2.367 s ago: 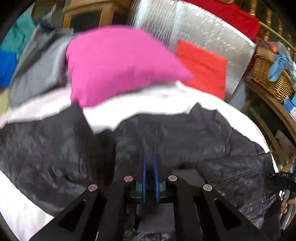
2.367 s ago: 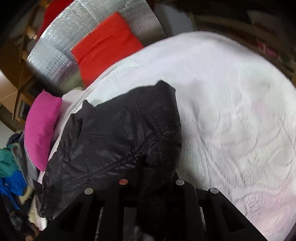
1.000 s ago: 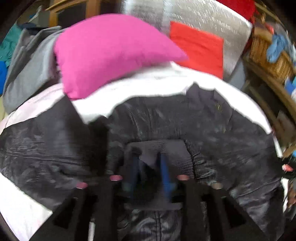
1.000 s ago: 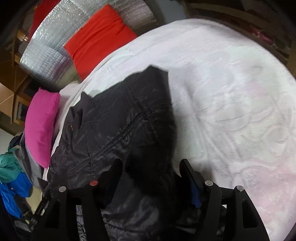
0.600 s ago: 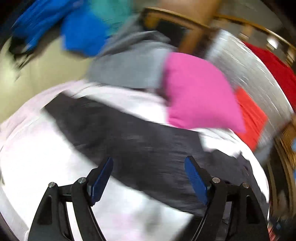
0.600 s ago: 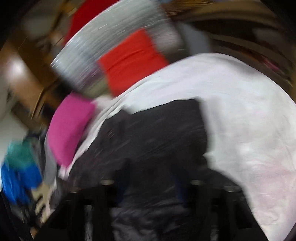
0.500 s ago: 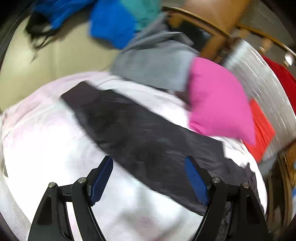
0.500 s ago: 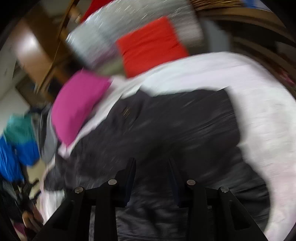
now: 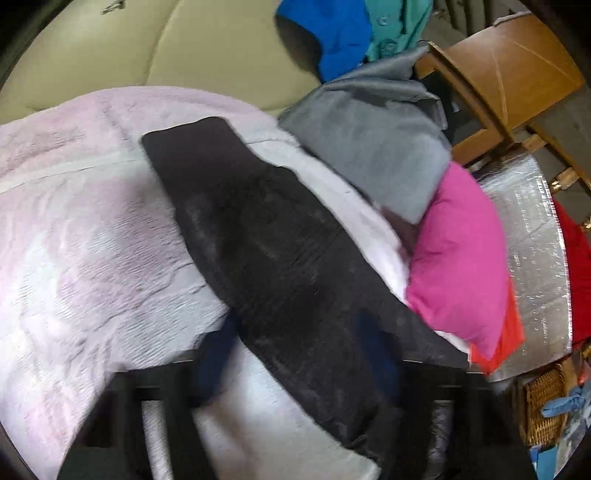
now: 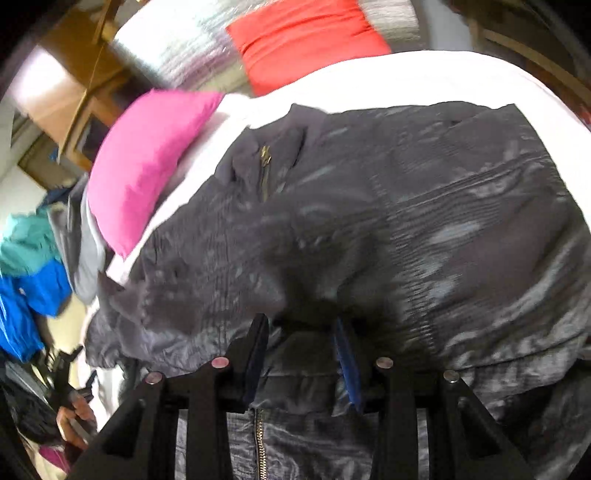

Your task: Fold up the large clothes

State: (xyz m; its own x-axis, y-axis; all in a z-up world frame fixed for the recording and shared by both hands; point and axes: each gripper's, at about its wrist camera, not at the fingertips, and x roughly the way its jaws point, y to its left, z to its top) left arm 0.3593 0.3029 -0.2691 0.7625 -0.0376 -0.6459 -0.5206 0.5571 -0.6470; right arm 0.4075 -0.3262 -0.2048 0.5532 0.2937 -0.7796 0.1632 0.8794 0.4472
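A large black jacket lies spread on a white-pink bed cover. In the left wrist view its long sleeve stretches diagonally from the upper left toward the lower right. My left gripper is open, blurred, with the sleeve passing between and over its blue pads. In the right wrist view the jacket's body fills the frame, zipper at the collar. My right gripper hovers over the jacket's hem, jaws a little apart with dark fabric lying between them; whether they pinch it is unclear.
A pink pillow and grey garment lie at the bed's head. A red cushion leans on a silver foil panel. Blue and teal clothes, a wooden chair and a wicker basket stand around.
My left gripper let go of the jacket, opened wide and swung left over the outstretched sleeve. My right gripper opened off the folded sleeve and moved over the jacket's body, jaws now narrower.
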